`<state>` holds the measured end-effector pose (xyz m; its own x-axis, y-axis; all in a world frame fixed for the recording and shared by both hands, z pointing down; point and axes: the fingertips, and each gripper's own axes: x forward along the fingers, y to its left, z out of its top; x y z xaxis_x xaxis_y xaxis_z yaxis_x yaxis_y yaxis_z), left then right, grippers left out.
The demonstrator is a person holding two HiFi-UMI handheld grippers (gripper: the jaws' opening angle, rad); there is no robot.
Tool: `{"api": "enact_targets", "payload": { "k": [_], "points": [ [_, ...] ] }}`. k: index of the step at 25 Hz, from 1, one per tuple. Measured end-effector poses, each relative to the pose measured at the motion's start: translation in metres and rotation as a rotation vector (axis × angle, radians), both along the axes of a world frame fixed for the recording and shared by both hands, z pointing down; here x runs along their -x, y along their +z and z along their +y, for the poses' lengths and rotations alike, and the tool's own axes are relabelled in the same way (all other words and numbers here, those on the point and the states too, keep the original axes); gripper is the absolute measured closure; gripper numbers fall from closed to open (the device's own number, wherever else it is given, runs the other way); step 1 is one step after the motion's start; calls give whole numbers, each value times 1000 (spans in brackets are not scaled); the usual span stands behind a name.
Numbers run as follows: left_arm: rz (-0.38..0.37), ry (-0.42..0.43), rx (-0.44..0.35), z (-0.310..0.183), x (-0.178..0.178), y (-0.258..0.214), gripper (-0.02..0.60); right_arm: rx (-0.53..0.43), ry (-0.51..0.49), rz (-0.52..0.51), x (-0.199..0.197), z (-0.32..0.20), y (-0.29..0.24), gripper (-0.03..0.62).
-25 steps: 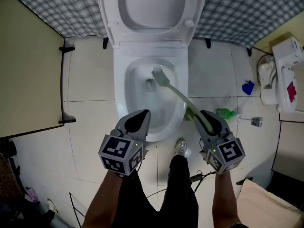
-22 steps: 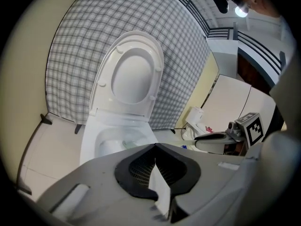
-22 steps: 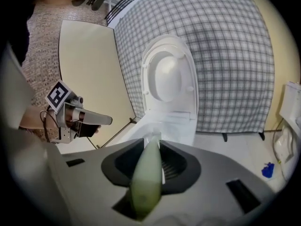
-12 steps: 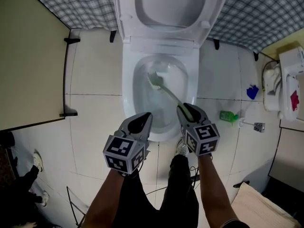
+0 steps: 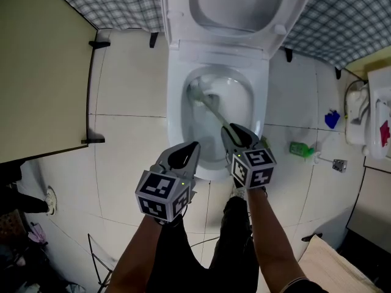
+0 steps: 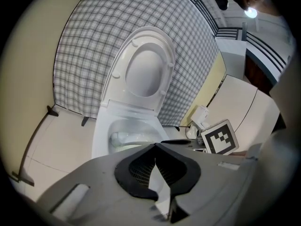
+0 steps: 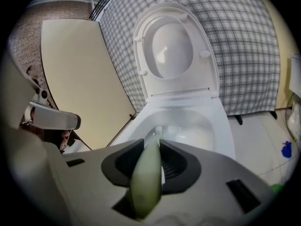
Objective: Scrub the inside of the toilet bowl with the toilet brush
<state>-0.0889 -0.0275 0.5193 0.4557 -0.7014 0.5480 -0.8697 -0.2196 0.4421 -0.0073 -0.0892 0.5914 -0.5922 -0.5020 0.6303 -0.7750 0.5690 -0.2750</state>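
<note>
The white toilet bowl (image 5: 259, 112) stands with lid and seat (image 5: 241, 5) raised. A toilet brush with a pale green handle (image 5: 215, 112) reaches into it, its head (image 5: 195, 93) against the bowl's far left inner wall. My right gripper (image 5: 231, 130) is shut on the handle's near end, over the bowl's front rim. In the right gripper view the handle (image 7: 146, 173) runs between the jaws toward the bowl (image 7: 221, 126). My left gripper (image 5: 192, 148) hovers over the front left rim, shut with nothing in it. In the left gripper view its tips (image 6: 155, 146) meet.
A beige partition (image 5: 43, 72) stands at the left. On the tiled floor to the right lie a green object (image 5: 300, 148) and a blue object (image 5: 332, 119), beside a white fixture (image 5: 372, 118). Checked covering (image 5: 116, 2) lines the back wall. The person's shoe (image 5: 238, 191) is under the bowl.
My right gripper has moved left and down, from beside the bowl to over its front rim. The brush head has slid to the bowl's far left wall. The left gripper sank a little.
</note>
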Motion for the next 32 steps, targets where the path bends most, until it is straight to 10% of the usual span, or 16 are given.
{"api": "enact_targets", "payload": {
  "k": [32],
  "points": [
    [24,16,95,46,-22,31,575,177,-324,159,-48,164,-38,474]
  ]
}}
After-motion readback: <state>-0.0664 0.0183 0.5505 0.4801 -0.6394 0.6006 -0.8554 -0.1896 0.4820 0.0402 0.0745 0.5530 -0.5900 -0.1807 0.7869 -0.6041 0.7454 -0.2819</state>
